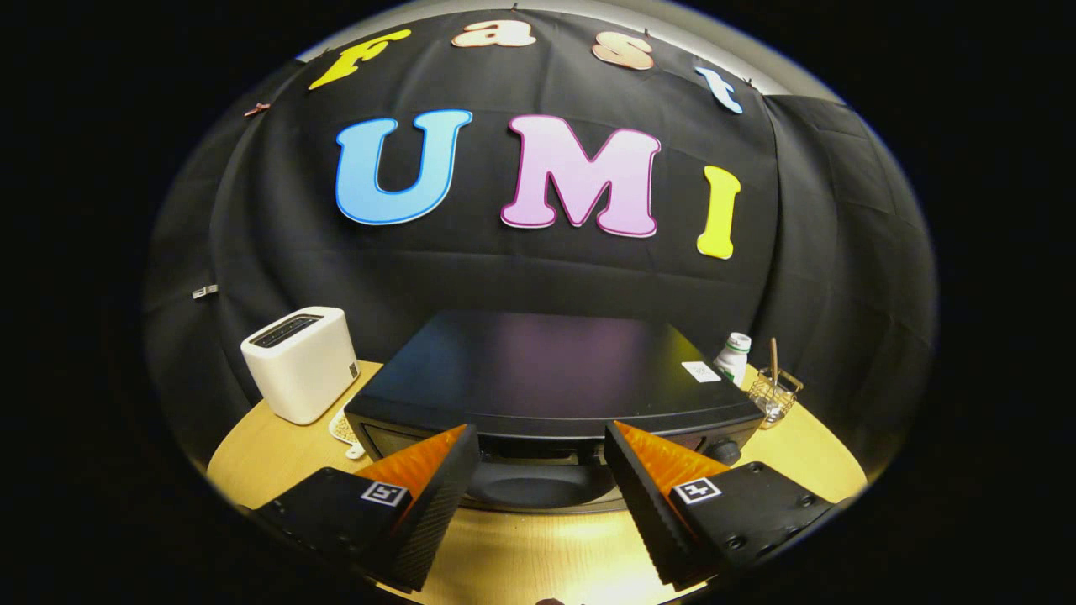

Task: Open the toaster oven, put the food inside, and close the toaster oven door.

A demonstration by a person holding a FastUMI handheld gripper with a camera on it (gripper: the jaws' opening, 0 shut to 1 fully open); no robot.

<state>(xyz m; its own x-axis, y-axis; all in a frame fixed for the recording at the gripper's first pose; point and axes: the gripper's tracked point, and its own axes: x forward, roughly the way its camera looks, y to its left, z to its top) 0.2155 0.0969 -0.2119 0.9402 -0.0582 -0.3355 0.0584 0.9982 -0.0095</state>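
Observation:
The black toaster oven (546, 370) stands on the round wooden table (807, 462), and I look down on its flat top. My gripper (541, 427) is open, with its fingers spread wide over the oven's front upper edge and nothing between them. The oven's front (538, 483) shows between the fingers as a dark rounded part. From this steep angle I cannot tell how the door stands. A knob (725, 452) sits at the front's right end, just beyond the right finger. A pale dotted flat thing (343, 428), perhaps the food, lies by the oven's left front corner.
A white slot toaster (303, 374) stands left of the oven, close to the pale thing. Behind the oven's right corner are a white bottle (733, 357) and a small wire basket (773, 395) with a stick in it. Bare table lies under the fingers.

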